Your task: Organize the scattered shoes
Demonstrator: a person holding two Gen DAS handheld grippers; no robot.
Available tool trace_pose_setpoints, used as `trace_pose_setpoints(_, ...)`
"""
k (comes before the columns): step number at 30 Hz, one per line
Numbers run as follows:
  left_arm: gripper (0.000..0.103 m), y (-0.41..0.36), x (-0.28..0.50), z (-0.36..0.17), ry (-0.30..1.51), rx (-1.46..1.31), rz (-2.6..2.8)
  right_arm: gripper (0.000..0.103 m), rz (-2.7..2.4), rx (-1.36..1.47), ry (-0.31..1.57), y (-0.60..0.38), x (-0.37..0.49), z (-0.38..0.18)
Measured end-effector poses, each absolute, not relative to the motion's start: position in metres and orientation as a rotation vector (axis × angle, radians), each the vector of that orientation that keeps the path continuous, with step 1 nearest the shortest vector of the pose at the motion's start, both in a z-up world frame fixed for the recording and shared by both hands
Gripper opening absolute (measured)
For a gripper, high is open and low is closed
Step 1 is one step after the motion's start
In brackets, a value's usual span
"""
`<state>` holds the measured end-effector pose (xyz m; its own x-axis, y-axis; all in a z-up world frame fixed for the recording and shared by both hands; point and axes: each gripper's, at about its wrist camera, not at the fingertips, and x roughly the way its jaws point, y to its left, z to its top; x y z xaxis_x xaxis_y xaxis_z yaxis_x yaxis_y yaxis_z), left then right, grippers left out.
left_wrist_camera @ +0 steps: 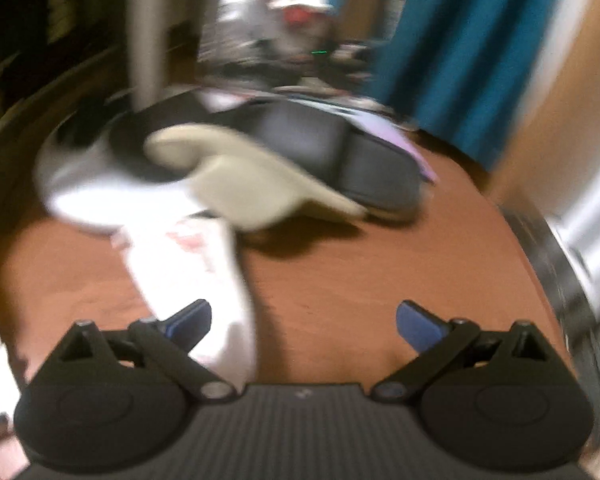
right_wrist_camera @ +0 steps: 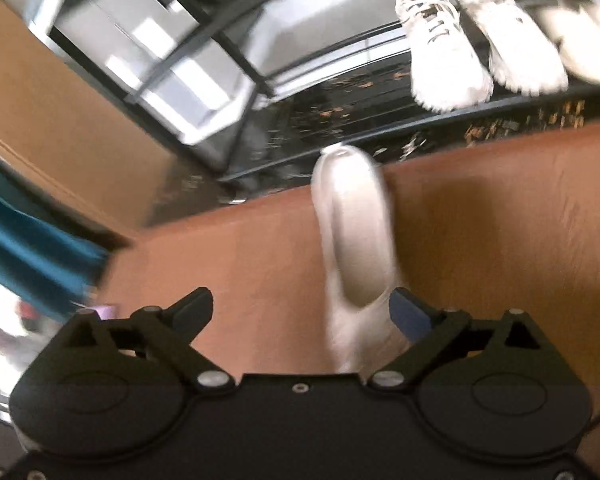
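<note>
In the left wrist view my left gripper (left_wrist_camera: 303,322) is open and empty above the brown floor. Ahead of it lie a white and black shoe (left_wrist_camera: 96,176), a cream shoe (left_wrist_camera: 256,184) and a dark shoe (left_wrist_camera: 340,160), all blurred. A white shoe (left_wrist_camera: 192,268) runs past the left fingertip. In the right wrist view my right gripper (right_wrist_camera: 302,308) is open. A white shoe (right_wrist_camera: 354,248) lies on the floor just inside its right finger, pointing away. A pair of white sneakers (right_wrist_camera: 472,40) and a third white shoe (right_wrist_camera: 580,40) stand on the black rack shelf (right_wrist_camera: 340,92).
A blue curtain (left_wrist_camera: 460,40) hangs at the right in the left view, with a wooden panel (left_wrist_camera: 560,120) beside it. A person (left_wrist_camera: 260,4) sits far back. In the right view a dark patterned mat (right_wrist_camera: 380,136) lies under the rack.
</note>
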<state>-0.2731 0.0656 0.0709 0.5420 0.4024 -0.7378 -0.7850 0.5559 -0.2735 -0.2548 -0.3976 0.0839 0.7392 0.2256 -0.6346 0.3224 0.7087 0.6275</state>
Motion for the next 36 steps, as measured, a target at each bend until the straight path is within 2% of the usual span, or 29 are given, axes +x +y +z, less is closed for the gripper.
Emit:
trace_pose_setpoints(6,0.098,0.126,-0.271,0.018,0.849,-0.860,0.857,0.098,0.079,0.710,0.744,-0.359,-0.277,0.090)
trace_pose_setpoints(8,0.090,0.137,-0.265,0.003,0.899,-0.922,0.849,0.098,0.092,0.667,0.726,-0.355,-0.277,0.097)
trace_pose_setpoints(9,0.082,0.145,-0.260,-0.011,0.925,-0.995,0.810,0.098,0.093,0.659,0.724,-0.354,-0.278,0.099)
trace_pose_setpoints(11,0.079,0.148,-0.259,-0.014,0.933,-1.026,0.802,0.098,0.094,0.660,0.725,-0.354,-0.279,0.099)
trace_pose_setpoints(13,0.060,0.135,-0.254,-0.002,0.935,-0.918,0.817,0.098,0.090,0.668,0.726,-0.355,-0.284,0.098)
trace_pose_setpoints(21,0.038,0.102,-0.253,0.018,0.969,-0.793,0.717,0.098,0.084,0.700,0.722,-0.359,-0.294,0.094)
trace_pose_setpoints(31,0.037,0.051,-0.260,0.052,1.050,-0.835,0.510,0.099,0.065,0.778,0.737,-0.371,-0.299,0.085)
trace_pose_setpoints(36,0.037,0.032,-0.238,0.078,1.068,-0.904,0.341,0.099,0.056,0.825,0.742,-0.379,-0.303,0.080)
